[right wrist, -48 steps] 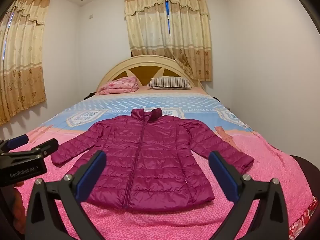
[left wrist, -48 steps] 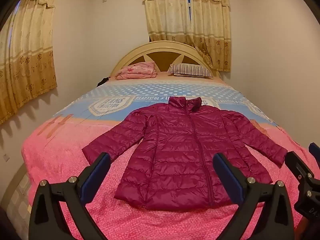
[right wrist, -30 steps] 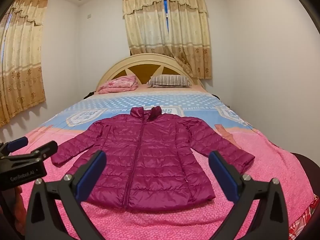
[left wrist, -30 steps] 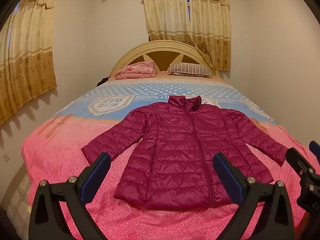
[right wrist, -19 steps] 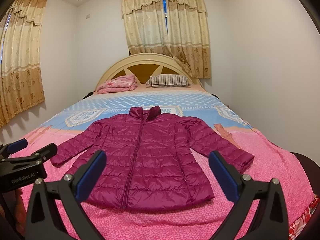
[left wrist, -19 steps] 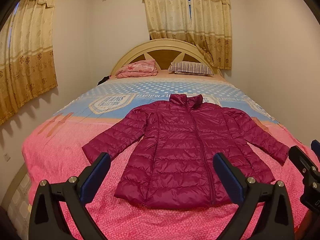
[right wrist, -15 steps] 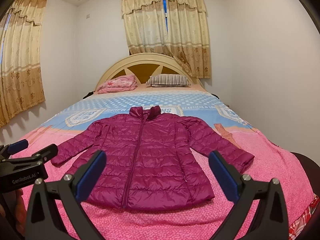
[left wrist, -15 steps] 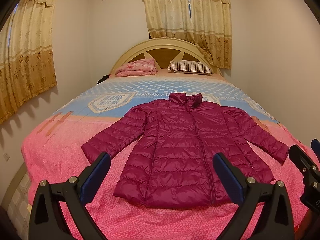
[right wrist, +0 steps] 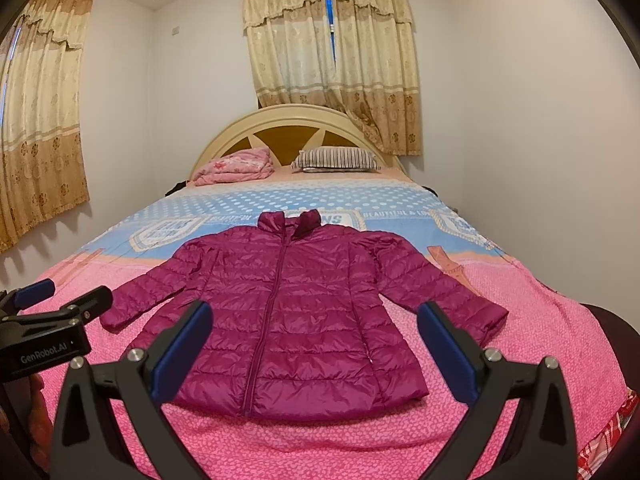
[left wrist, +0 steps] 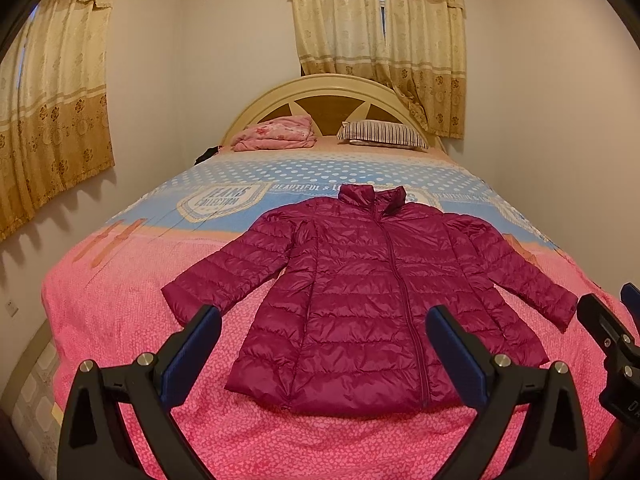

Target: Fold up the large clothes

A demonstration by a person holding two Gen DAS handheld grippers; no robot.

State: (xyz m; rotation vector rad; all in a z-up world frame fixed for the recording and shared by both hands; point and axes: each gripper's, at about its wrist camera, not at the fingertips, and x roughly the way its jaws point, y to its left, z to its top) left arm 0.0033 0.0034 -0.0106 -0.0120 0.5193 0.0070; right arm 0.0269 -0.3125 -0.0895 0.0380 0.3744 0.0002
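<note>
Nearest to me, the left gripper [left wrist: 320, 344] and the right gripper [right wrist: 314, 338] hover side by side over the foot of the bed, each with its black arms and blue-padded fingers spread wide and nothing held between them. From the right wrist view the left tool shows at the lower left edge, a bit of the person's hand beneath it.

Over the last second or so very little has changed: both cameras have only drifted slightly, the grippers have stayed spread and empty, and the garment has not been touched. I take that to mean the folding has not begun and the person is lining up for the first grasp.

Just past the fingertips lies the magenta quilted puffer jacket [left wrist: 380, 288], flat on its back on the pink speckled bedspread [left wrist: 120, 312], zipped up the front, hem towards the grippers and collar away. Both sleeves are spread out and angled down; the jacket's left-hand cuff [left wrist: 188, 296] lies near the left gripper's near finger, the other cuff [right wrist: 490, 318] close to the right gripper's far finger. A sleeve fold inward looks the likely opening move, and the slick, puffy fabric may slip or spring back.

Further on, the cover turns blue with white dots and lettering. At the head sit a folded pink blanket [left wrist: 276, 134] and a striped pillow [left wrist: 382, 134] against the arched cream headboard [left wrist: 332, 88], with gold patterned curtains [left wrist: 380, 40] behind.
</note>
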